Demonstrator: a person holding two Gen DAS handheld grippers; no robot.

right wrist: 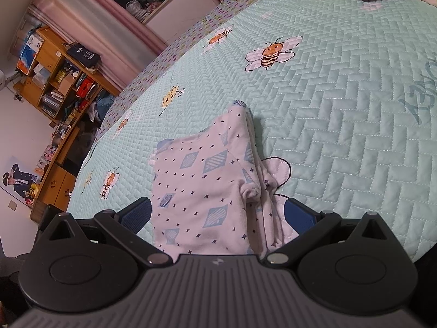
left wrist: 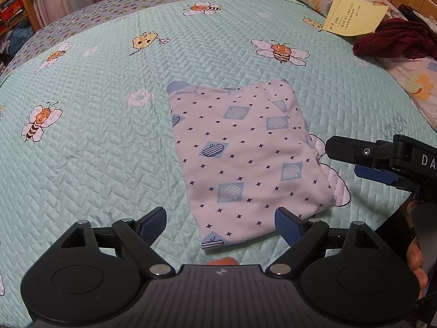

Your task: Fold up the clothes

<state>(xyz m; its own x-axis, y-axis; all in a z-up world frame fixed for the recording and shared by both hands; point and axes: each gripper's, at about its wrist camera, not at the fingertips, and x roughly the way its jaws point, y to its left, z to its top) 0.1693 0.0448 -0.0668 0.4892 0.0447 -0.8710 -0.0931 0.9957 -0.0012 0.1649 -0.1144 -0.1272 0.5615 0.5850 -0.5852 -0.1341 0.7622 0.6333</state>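
Note:
A folded white garment (left wrist: 245,158) with blue diamonds and small stars lies flat on the mint quilted bedspread (left wrist: 95,150). My left gripper (left wrist: 221,222) hovers over its near corner, open, with its blue pads (left wrist: 154,221) wide apart and not pressing the cloth. My right gripper (left wrist: 344,161) comes in from the right, at the garment's right edge. In the right wrist view the garment (right wrist: 202,188) lies between the spread fingers of the right gripper (right wrist: 218,214), its layered folded edge (right wrist: 262,191) showing. That gripper is open too.
A yellow sheet of paper (left wrist: 355,13), a dark red garment (left wrist: 393,38) and a floral pillow (left wrist: 418,82) lie at the bed's far right. A wooden shelf (right wrist: 54,82) full of items stands beyond the bed's left edge. A person's fingers (left wrist: 415,262) hold the right gripper.

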